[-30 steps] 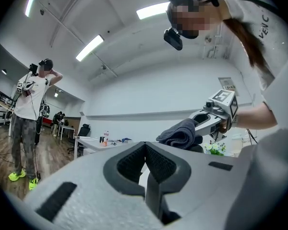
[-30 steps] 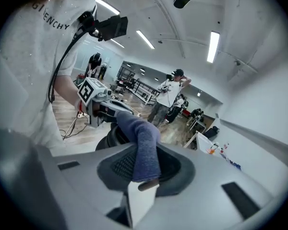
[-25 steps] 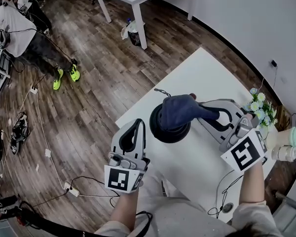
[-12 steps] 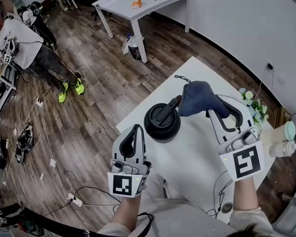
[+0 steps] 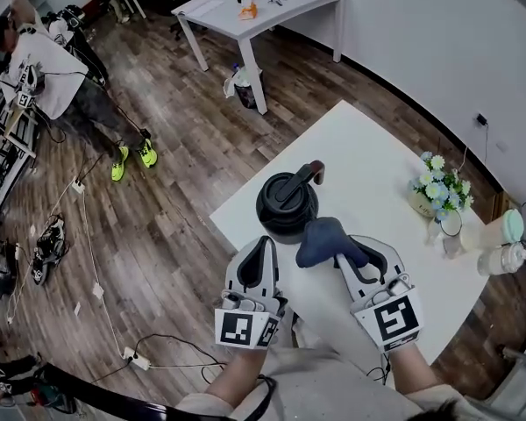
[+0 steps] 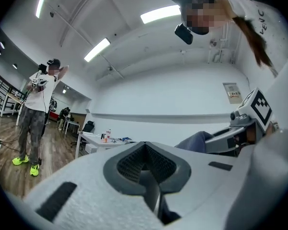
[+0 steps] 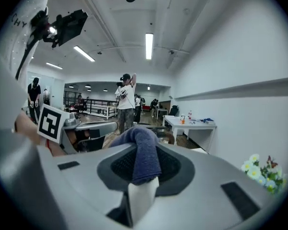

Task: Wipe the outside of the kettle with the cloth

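The black kettle [image 5: 285,207] stands near the front left corner of the white table [image 5: 368,147], its handle [image 5: 301,179] arching over the lid. My right gripper [image 5: 340,251] is shut on the blue cloth [image 5: 323,239], which hangs bunched just in front of the kettle, on its near right side. In the right gripper view the cloth [image 7: 143,150] drapes over the shut jaws. My left gripper [image 5: 265,244] hovers off the table's near edge, left of the cloth, shut with nothing in it. The left gripper view shows its jaws closed and the cloth [image 6: 196,141] to the right.
A small pot of white and yellow flowers [image 5: 434,187] stands at the table's far right, with pale cups and a bottle [image 5: 500,244] beyond it. A second white table [image 5: 254,7] stands further back. A person [image 5: 44,60] stands at far left; cables [image 5: 79,235] lie on the wood floor.
My right gripper has carried the cloth from above the kettle's far right side down to its near side. Both grippers now sit closer together and nearer my body.
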{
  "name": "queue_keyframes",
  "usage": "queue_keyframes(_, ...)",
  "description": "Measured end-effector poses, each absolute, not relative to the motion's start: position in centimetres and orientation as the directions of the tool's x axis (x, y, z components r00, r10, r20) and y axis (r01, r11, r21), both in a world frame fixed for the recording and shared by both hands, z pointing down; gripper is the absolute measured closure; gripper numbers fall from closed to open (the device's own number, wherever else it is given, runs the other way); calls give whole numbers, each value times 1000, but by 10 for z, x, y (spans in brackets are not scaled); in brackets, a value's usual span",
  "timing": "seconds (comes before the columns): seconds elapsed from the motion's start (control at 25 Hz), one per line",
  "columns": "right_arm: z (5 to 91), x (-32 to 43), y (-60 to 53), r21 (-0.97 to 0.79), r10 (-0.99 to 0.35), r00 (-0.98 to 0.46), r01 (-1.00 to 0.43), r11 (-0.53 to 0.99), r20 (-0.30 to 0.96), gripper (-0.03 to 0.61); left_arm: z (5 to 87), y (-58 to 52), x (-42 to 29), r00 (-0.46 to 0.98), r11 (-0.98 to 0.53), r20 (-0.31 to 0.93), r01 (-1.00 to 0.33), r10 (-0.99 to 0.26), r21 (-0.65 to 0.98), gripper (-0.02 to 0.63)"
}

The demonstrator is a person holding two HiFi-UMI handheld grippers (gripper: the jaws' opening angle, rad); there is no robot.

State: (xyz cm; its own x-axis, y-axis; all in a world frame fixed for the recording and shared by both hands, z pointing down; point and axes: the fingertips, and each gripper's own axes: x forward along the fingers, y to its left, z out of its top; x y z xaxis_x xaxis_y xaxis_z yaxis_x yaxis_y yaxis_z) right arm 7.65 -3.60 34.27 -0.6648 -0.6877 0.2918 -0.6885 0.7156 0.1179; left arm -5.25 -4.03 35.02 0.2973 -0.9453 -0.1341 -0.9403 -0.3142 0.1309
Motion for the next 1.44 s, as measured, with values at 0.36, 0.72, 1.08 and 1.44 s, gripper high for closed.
queue_keyframes(0.36, 385, 73, -14, -4, -634, -681, -683, 731, 367, 515, 378, -25, -47, 308, -319, -85, -932, -947, 174, 606)
queue_keyframes(0.72, 401, 65, 1, -19, -621, -665, -689, 725, 414, 515, 396, -21, -45, 328, -332, -50, -932, -943, 146, 606)
queue_keyframes(1.08, 401, 63, -7, -46, -624, -663, -700, 713, 412, 515, 392, -26, -46, 331, -333, -34, -934, -943, 131, 606)
queue_keyframes(1.44, 415, 61, -4, -60, -609, -671, -692, 720, 423, 515, 399, -28, -49, 327, -327, -21, -939, -945, 108, 606)
